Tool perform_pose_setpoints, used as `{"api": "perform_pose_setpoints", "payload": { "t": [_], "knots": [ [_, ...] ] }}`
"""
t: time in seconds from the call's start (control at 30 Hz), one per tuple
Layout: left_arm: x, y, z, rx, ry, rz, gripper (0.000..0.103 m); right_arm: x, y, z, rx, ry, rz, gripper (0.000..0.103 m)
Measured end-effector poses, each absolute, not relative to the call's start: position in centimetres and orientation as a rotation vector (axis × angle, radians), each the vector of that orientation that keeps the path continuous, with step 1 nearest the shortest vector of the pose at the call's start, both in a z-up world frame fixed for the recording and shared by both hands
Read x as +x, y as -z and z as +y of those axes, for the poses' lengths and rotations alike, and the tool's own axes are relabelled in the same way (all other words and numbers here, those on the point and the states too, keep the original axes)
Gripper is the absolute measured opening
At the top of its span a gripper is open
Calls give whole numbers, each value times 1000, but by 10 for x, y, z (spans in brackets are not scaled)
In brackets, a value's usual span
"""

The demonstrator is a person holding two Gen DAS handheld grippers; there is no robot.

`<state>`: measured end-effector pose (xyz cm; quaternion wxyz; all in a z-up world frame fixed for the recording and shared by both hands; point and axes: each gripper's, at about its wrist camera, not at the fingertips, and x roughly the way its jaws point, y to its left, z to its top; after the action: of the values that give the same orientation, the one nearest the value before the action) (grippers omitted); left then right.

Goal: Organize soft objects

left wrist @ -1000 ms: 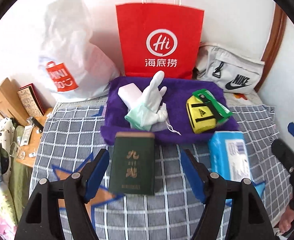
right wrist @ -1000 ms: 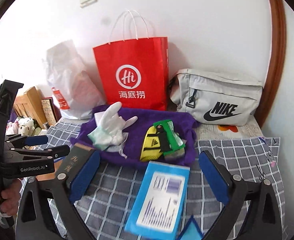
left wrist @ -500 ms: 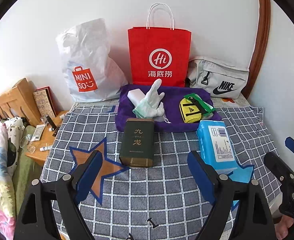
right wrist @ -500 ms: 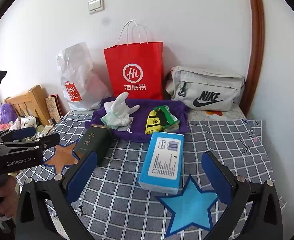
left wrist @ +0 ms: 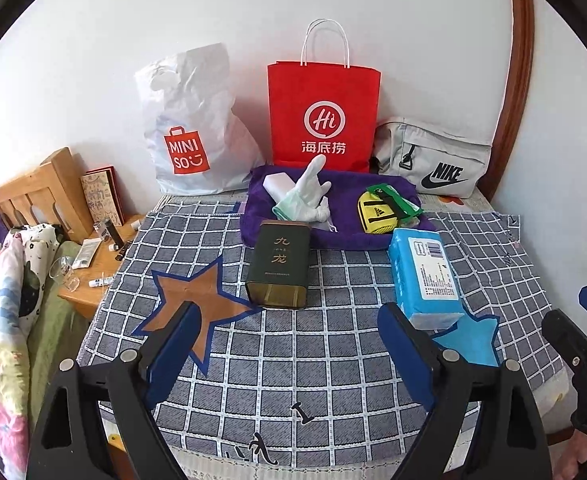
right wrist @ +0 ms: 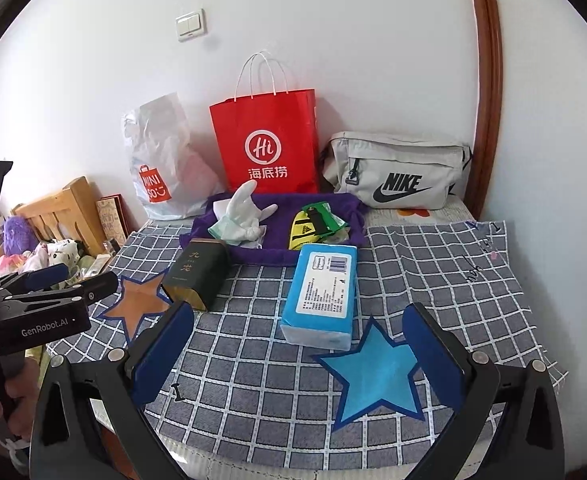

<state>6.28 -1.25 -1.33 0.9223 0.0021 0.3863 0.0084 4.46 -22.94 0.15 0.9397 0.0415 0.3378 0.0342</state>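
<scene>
While both tools hang empty over the near edge of the checked cloth (left wrist: 277, 364), the blue tissue pack (right wrist: 321, 292) is the soft thing closest to either of them. Seen from the right gripper (right wrist: 297, 354), it lies at about 12 o'clock, just beyond the fingertips, its long axis running roughly 12 to 6 with the near end tipped slightly toward 7. Seen from the left gripper (left wrist: 289, 352), the same pack sits at about 1 o'clock, off beyond the right-hand finger. By that, I judge the right arm the nearer and better lined up; its jaws stand wide apart, spread wider than the pack's short side, so a grasp across the width looks feasible. The left jaws are likewise spread with nothing between them.

Count on the cloth:
- 1 blue tissue pack
- 1 dark green box (left wrist: 279, 268), at 12 o'clock from the left gripper
- 2 printed stars, 1 orange (left wrist: 185, 300), 1 blue (right wrist: 377, 376)

On the purple towel (left wrist: 341, 216) farther back:
- 1 bundle of white gloves (left wrist: 305, 196); how many gloves I cannot tell
- 1 yellow and green pouch (left wrist: 385, 208)

Against the wall stand 3 bags: 1 white plastic bag (left wrist: 189, 128), 1 red paper bag (left wrist: 321, 116), 1 grey waist bag (left wrist: 433, 156).
</scene>
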Motion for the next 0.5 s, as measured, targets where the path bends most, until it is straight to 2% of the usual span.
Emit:
{"api": "perform_pose_setpoints", "payload": {
  "t": [0.5],
  "knots": [
    [51,7,-23,12,10,778,90,29,-3,-242,128,-59,694,102]
  ]
}}
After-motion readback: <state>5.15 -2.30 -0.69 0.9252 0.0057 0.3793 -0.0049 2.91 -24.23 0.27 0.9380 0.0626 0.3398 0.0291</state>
